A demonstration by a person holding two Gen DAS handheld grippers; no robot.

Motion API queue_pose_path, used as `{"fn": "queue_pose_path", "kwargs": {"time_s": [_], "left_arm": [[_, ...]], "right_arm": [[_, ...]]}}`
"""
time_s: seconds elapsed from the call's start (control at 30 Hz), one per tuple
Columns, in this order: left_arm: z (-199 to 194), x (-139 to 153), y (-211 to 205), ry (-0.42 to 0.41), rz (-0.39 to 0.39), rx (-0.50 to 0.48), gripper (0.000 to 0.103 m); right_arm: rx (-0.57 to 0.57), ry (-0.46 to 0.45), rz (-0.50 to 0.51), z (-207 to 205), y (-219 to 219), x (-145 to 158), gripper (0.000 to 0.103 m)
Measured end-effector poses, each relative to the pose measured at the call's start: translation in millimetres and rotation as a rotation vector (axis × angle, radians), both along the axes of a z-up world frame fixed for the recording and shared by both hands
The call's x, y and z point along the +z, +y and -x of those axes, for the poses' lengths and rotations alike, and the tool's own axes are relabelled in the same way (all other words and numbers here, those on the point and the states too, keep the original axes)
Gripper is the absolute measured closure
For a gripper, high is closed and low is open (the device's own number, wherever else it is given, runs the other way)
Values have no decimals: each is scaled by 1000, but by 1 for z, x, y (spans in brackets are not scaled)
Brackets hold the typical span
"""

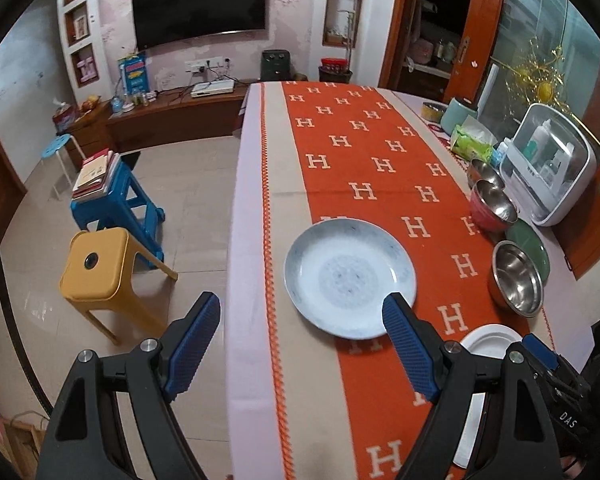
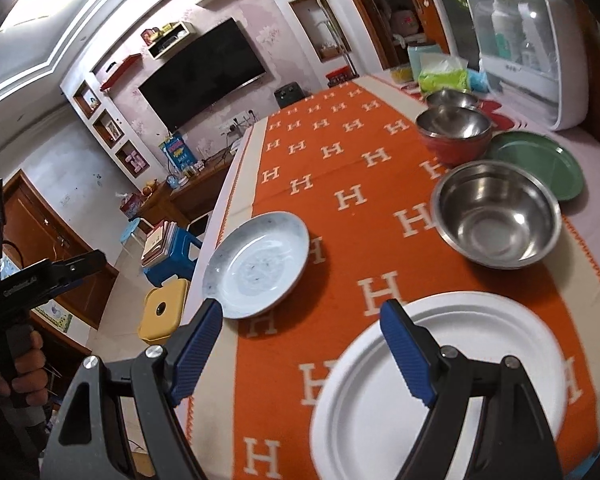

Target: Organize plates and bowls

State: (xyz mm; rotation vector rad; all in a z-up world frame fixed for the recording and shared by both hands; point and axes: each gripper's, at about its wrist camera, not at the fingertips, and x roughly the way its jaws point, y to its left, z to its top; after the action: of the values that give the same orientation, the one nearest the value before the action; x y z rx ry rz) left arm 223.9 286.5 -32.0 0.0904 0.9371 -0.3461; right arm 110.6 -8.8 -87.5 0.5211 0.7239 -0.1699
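A pale blue speckled plate (image 1: 350,278) (image 2: 256,266) lies on the orange runner near the table's left edge. My left gripper (image 1: 302,314) hangs open above the table's near left edge, its right fingertip over the plate's near rim, nothing between its pads. A white plate (image 2: 440,384) (image 1: 488,342) lies nearest; my right gripper (image 2: 302,322) is open above its left part. A steel bowl (image 2: 496,214) (image 1: 518,278) stands beside a green plate (image 2: 540,164) (image 1: 530,246). Behind them sit a red bowl with a steel inside (image 2: 454,132) (image 1: 494,206) and another steel bowl (image 2: 452,98) (image 1: 484,172).
A white countertop box with a clear lid (image 1: 548,168) (image 2: 528,52), a green tissue pack (image 1: 470,144) and a mint canister (image 1: 458,112) line the table's right side. Off the left edge stand a yellow stool (image 1: 100,268) and a blue stool with books (image 1: 104,196). A hand (image 2: 24,364) holds the other gripper.
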Motion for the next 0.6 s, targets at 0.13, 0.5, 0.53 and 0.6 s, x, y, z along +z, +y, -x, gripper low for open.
{"fn": "queue_pose_path", "kwargs": {"time_s": [0.13, 0.5, 0.53, 0.6], "left_arm": [[-36, -14, -1, 28, -12, -40, 21], [-86, -68, -11, 110, -1, -78, 21], [-91, -75, -12, 118, -4, -80, 21], [-97, -84, -14, 132, 0, -82, 21]], "right_arm": [[-25, 22, -48, -20, 2, -7, 21], [-26, 106, -74, -73, 2, -22, 21], [-22, 114, -74, -77, 3, -23, 21], [-12, 133, -79, -85, 2, -28, 21]]}}
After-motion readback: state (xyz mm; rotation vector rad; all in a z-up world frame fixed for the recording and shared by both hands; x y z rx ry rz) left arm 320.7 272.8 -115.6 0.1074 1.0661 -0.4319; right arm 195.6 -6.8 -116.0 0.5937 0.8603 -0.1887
